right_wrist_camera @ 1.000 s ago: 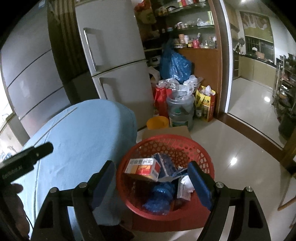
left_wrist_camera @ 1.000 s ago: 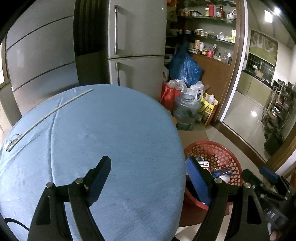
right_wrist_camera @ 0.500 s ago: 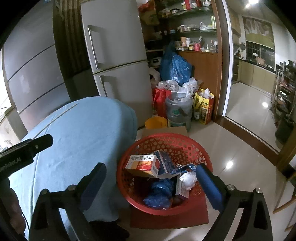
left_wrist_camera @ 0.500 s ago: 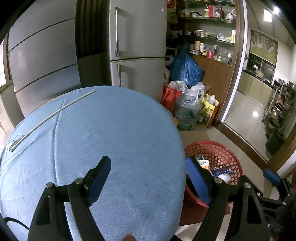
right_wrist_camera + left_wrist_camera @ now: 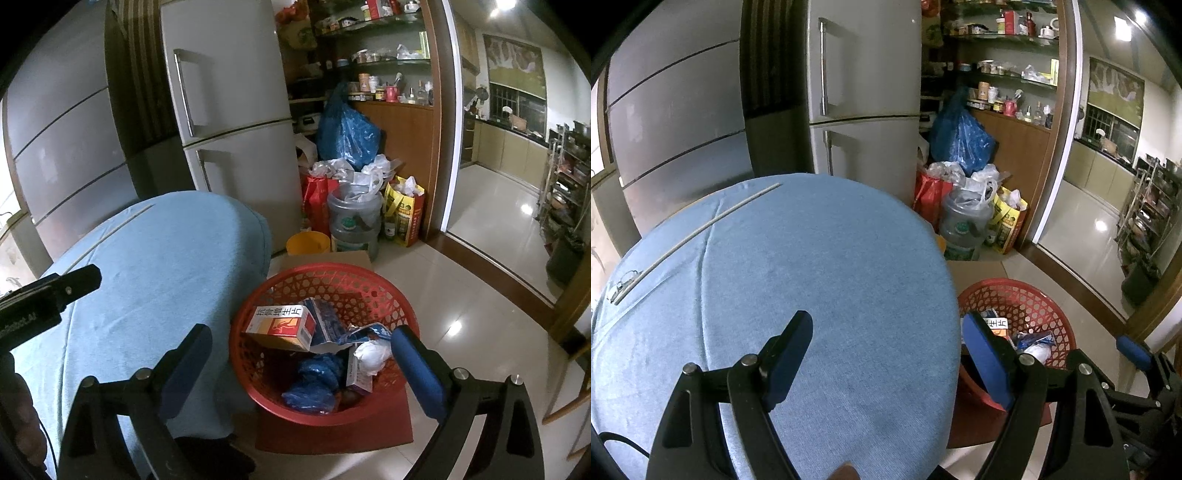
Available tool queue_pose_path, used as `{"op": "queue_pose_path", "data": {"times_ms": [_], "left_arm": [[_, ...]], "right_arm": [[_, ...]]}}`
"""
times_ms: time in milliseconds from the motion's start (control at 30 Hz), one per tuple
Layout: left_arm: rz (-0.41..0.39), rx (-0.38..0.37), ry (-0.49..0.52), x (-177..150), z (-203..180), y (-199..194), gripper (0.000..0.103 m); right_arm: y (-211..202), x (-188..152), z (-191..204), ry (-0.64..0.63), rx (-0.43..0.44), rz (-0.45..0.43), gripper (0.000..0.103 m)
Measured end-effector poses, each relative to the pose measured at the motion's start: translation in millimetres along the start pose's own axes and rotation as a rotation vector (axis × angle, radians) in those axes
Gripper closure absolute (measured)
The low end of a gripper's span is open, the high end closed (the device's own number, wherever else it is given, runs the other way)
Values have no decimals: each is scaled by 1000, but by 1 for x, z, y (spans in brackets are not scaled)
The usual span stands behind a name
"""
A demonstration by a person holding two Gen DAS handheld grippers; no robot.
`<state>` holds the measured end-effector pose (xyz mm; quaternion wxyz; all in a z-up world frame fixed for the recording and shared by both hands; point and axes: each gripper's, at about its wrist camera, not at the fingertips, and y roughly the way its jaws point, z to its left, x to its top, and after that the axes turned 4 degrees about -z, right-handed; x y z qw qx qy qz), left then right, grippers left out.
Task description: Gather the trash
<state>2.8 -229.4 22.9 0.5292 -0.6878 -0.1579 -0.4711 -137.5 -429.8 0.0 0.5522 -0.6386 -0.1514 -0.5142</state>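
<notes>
A red mesh basket (image 5: pixel 391 295) stands on the floor beside the round table with the blue cloth (image 5: pixel 812 266). It holds an orange-and-white medicine box (image 5: pixel 282 324), a crumpled white wad (image 5: pixel 371 352), blue wrappers (image 5: pixel 314 384) and a small box (image 5: pixel 357 376). My right gripper (image 5: pixel 301 363) is open and empty, just above and in front of the basket. My left gripper (image 5: pixel 886 345) is open and empty over the table's right edge. The basket also shows in the left wrist view (image 5: pixel 1027 299).
A thin white rod (image 5: pixel 698 236) lies on the cloth at the far left. Behind stand a grey fridge (image 5: pixel 864 92), a blue bag (image 5: pixel 960 140), a red bag (image 5: pixel 317 201), a water jug (image 5: pixel 356 218), a yellow bucket (image 5: pixel 308 243) and a yellow bag (image 5: pixel 404 214). Tiled floor (image 5: pixel 480 229) lies to the right.
My right gripper has opened wider and pulled back a little from the basket. My left gripper has lifted slightly and stays open over the table.
</notes>
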Motion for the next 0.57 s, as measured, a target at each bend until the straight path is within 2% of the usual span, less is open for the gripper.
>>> {"op": "queue_pose_path", "data": {"times_ms": [400,567], "left_arm": [[-10,-14,0,-2,-2,-2,19],[-26,-23,15,-4,-4,-5,15]], "right_arm": [[1,-1,-1,0,-10,7,4],[0,-1,-2,3,-13,8,4]]}}
